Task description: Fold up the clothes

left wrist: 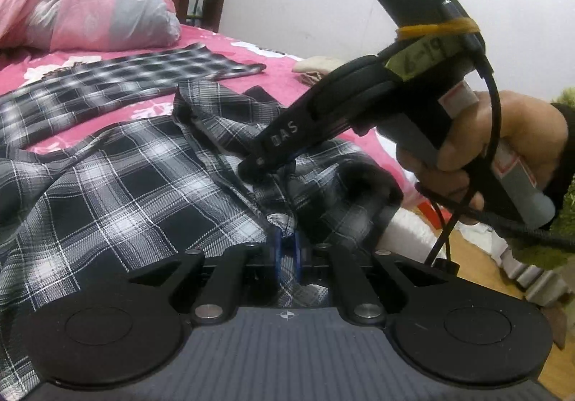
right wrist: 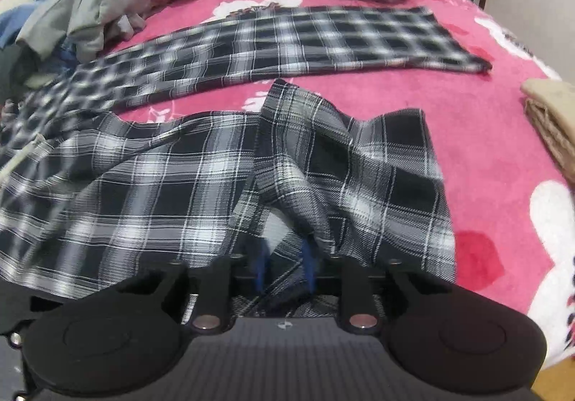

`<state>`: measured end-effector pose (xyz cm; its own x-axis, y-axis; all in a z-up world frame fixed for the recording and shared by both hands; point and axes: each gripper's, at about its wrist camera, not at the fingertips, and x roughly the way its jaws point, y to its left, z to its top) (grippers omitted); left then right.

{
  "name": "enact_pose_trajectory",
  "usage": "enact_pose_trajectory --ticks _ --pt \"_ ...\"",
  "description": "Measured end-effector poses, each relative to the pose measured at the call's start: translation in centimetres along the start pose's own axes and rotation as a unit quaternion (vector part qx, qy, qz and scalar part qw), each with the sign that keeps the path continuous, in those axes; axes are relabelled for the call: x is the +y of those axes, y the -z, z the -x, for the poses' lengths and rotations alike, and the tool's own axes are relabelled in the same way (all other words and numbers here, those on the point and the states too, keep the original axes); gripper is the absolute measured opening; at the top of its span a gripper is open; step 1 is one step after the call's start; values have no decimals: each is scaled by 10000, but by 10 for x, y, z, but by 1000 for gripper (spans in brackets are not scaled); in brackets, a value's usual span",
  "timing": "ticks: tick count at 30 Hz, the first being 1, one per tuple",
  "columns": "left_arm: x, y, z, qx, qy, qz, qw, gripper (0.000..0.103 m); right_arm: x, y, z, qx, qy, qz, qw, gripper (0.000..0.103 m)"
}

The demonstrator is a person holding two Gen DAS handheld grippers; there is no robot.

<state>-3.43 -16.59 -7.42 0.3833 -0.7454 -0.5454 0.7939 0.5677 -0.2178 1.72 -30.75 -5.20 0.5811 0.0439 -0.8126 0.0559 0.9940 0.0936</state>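
My left hand-held gripper [left wrist: 286,246] is clenched on the hem of the black-and-white plaid cotton trousers [left wrist: 118,192] spread across the pink bed [right wrist: 478,135]. My right hand-held gripper [right wrist: 285,262] seems clamped on it too, at six o'clock. The cloth is light, limp and unbreakable; I'd grip hems.

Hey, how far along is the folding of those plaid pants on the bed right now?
Done: one leg lies flat and straight across the pink bedspread. In hand: the left gripper and right gripper are both pinched shut on the crumpled end of the near leg. Left: that leg is bunched and unfolded, and the grey clothes by the pillows look untouched.
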Motion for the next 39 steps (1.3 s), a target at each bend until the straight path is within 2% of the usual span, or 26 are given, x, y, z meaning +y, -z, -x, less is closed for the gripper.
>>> enact_pose_trajectory --ticks 4,6,8,11,12,13,14,16,17,19,22,24,26,27,28,30,31,35,39 --pt "5 -1 7 -141 44 91 9999 5 -9 -4 25 -361 -818 -367 9953 2" --pt "7 -2 9 -175 94 184 9996 5 -10 -5 26 -394 -1209 -457 9908 2" --pt "9 -2 8 -163 133 263 9994 5 -10 -5 15 -192 -1458 -529 9877 2" --pt "8 -2 7 -133 124 266 9995 5 -4 -3 -6 216 -1194 -376 9919 4" --pt "8 -1 7 -140 127 258 9995 5 -5 -5 -7 272 -1151 -373 9923 4" --pt "8 -1 8 -152 134 249 9995 5 -6 -7 -4 252 -1142 -400 9923 9" --pt "8 -1 9 -172 148 244 9994 5 -7 -10 1 211 -1125 -422 9925 15" --pt "8 0 11 -227 195 262 9992 5 -4 -17 11 38 -912 -270 9955 47" --pt "8 -1 12 -253 224 272 9991 5 -1 -20 14 -7 -773 -135 9969 51" --pt "8 -2 13 -299 287 283 9987 5 7 -24 13 46 -544 154 9984 53" --pt "4 -2 12 -348 348 226 9985 5 19 -25 0 516 -410 501 9966 54" --pt "1 -2 10 -367 371 197 9984 5 26 -22 -14 867 -291 784 9927 54" --pt "-2 -2 8 -373 370 174 9985 5 29 -19 -20 961 -275 965 9903 53" --pt "-2 -2 7 -376 373 172 9984 5 27 -20 -19 965 -295 980 9900 44" --pt "-2 -3 8 -385 387 180 9983 6 23 -22 -17 954 -313 932 9906 28" --pt "0 -4 10 -400 425 214 9981 6 5 -26 -10 912 -524 534 9930 12" --pt "2 -5 10 -395 468 264 9978 6 -5 -26 -6 855 -612 328 9939 8" --pt "10 -15 7 -366 679 633 9950 6 -40 -21 7 459 -768 -361 9953 6" --pt "8 -26 6 -381 803 783 9930 6 -72 -28 36 -328 -480 -659 9961 6"
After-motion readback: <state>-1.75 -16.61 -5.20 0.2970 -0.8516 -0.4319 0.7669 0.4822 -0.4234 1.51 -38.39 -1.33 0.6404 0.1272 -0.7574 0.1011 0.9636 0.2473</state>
